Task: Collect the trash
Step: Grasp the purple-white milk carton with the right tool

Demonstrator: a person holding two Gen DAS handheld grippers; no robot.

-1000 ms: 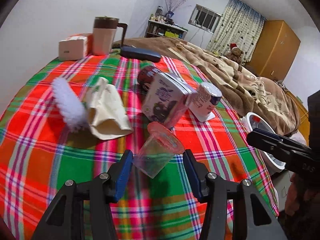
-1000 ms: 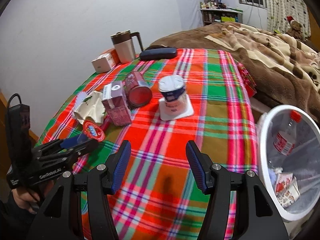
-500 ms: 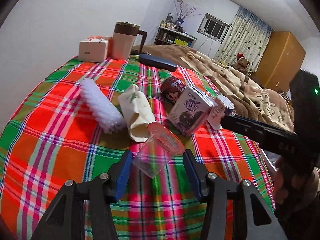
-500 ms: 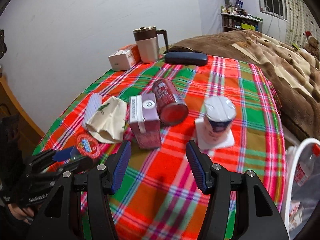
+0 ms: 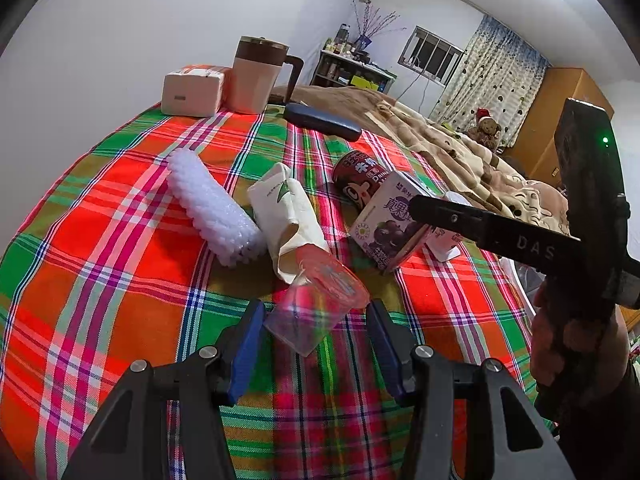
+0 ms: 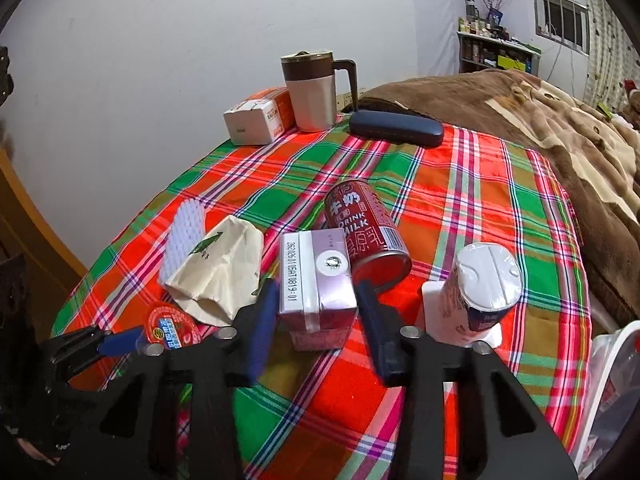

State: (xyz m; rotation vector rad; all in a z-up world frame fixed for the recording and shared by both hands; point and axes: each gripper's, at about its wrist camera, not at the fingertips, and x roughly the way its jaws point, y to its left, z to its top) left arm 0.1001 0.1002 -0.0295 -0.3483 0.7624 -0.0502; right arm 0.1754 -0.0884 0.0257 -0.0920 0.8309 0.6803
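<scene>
Toward the near left edge of the plaid-covered counter [image 5: 100,248], the left tool [image 5: 316,338] holds a clear plastic cup [image 5: 316,304] tipped on its side, red foil lid pointing away. Its blue pads sit against the cup's thin walls at a moderate spread, so it appears to be pinching the cup rather than standing free of it. Just beyond lie a white bubbled foam sleeve [image 5: 212,208] and a crumpled cream paper bag [image 5: 288,212], both soft and long, running away toward the far edge.

At the middle of the counter stands the purple juice carton [image 6: 318,276], a stiff upright box with a foil straw seal on top, its long axis vertical. It stands directly ahead of the right tool [image 6: 316,312] and between its two pads, which are closing on the carton's flat side faces (a small gap is visible on each side, so contact looks not yet made). The right hand is clearly the nearer one to it.

Touching the carton's far side, a red metal milk can [image 6: 366,232] lies on its side, open end toward the camera. To the right, a white lidded yogurt cup [image 6: 484,284] stands on a white square card, well clear of the pads. Off the right edge, the white rim of the trash bin [image 6: 608,344] shows.
</scene>
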